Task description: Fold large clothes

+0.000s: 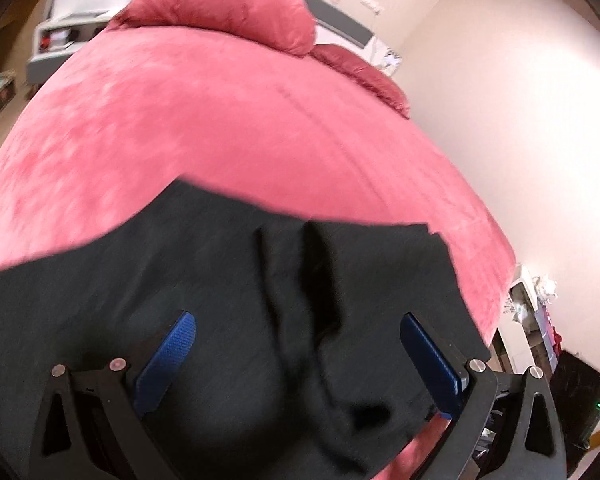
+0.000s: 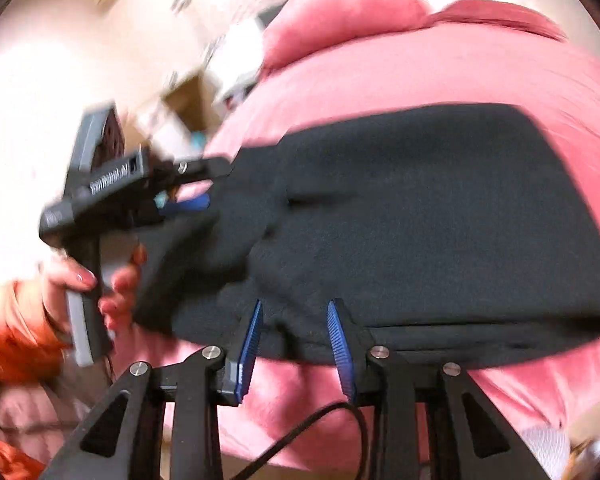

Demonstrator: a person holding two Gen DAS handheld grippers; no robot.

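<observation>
A black garment (image 2: 420,220) lies on the pink bed (image 2: 380,76), long axis crosswise (folded edge nearest). The left hand-held gripper (image 1: 298,340) gapes wide above it. The right hand-held gripper (image 2: 296,312) stands parted over its near edge.

Your black garment (image 2: 420,220) lies spread across the pink bed cover (image 2: 420,76), its far edge straight and flat. Near its middle you see a raised lengthwise crease (image 1: 288,280); at your left, one end bunches into loose, uneven folds (image 2: 204,256).
</observation>
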